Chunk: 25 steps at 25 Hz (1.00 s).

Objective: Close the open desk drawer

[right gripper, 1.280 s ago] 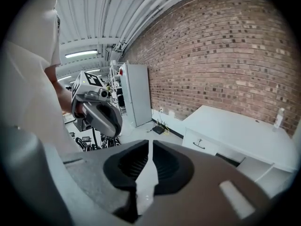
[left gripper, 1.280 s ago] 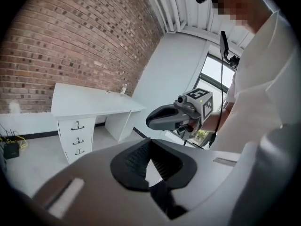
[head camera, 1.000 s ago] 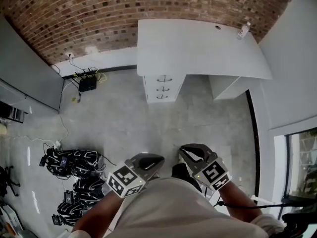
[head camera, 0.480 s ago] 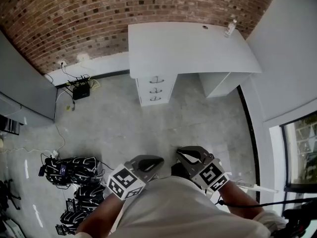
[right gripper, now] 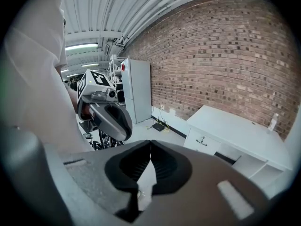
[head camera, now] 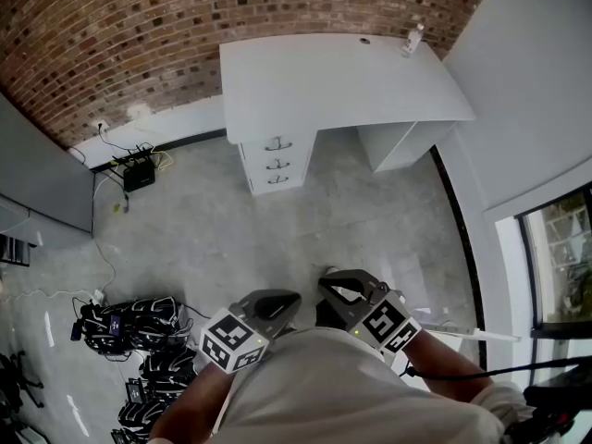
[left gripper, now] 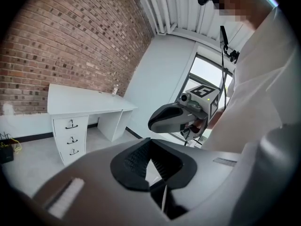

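The white desk [head camera: 324, 81] stands against the brick wall, far ahead across the floor. Its drawer stack [head camera: 271, 163] has three handled fronts, and from here I cannot tell which one stands out. The stack also shows in the left gripper view [left gripper: 70, 136] and the top drawer in the right gripper view [right gripper: 203, 140]. My left gripper [head camera: 292, 298] and right gripper [head camera: 326, 281] are held close to the person's torso, side by side, well short of the desk. Both are shut with nothing between the pads, as their own views show for the left gripper [left gripper: 150, 141] and the right gripper [right gripper: 150, 144].
A small bottle [head camera: 412, 37] stands on the desk's far right corner. A black router with cables [head camera: 139, 172] lies by the wall at left. Several black bags [head camera: 129, 320] sit on the floor at lower left. A grey cabinet [right gripper: 136, 88] stands against the wall, and a window [head camera: 555, 248] is on the right.
The desk has slid left in the head view as the view turned. Both grippers stay shut near the torso, barely shifted.
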Each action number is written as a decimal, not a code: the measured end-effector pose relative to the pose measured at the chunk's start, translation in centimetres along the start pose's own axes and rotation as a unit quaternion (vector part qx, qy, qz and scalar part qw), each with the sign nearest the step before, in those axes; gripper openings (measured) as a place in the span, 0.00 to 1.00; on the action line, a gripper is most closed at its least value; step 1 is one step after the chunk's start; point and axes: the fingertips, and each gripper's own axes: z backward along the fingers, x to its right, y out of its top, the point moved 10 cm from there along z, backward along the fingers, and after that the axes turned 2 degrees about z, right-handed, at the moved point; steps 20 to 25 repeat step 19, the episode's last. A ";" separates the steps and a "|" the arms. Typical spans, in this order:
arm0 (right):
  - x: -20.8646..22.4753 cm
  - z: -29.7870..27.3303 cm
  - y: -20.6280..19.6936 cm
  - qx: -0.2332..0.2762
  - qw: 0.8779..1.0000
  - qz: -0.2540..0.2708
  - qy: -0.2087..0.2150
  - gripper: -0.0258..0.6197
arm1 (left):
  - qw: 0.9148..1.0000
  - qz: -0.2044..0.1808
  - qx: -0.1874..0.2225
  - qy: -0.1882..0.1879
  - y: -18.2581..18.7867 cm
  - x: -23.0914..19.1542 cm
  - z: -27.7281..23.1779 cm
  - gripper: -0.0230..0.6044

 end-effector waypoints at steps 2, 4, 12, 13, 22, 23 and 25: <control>-0.2 -0.3 -0.1 -0.001 1.000 -0.001 0.002 0.05 | 1.000 0.002 -0.001 0.001 -0.3 -0.2 0.1 0.04; -0.3 -0.5 -0.1 -0.001 1.000 -0.001 0.004 0.05 | 1.000 0.003 0.000 0.001 -0.4 -0.3 0.2 0.04; -1.2 -2.3 0.2 -0.003 1.000 0.011 0.011 0.05 | 1.000 0.004 0.004 0.011 -1.4 -1.2 1.4 0.04; -1.3 -2.4 0.3 -0.004 1.000 0.014 0.013 0.05 | 1.000 0.005 0.005 0.015 -1.5 -1.1 1.6 0.04; -0.8 -1.5 0.5 -0.001 0.999 0.016 0.039 0.04 | 0.999 0.016 0.006 0.031 -1.1 0.2 1.0 0.04; -0.8 -1.5 0.5 -0.001 0.999 0.016 0.039 0.04 | 0.999 0.016 0.006 0.031 -1.1 0.2 1.0 0.04; -0.8 -1.5 0.5 -0.001 0.999 0.016 0.039 0.04 | 0.999 0.016 0.006 0.031 -1.1 0.2 1.0 0.04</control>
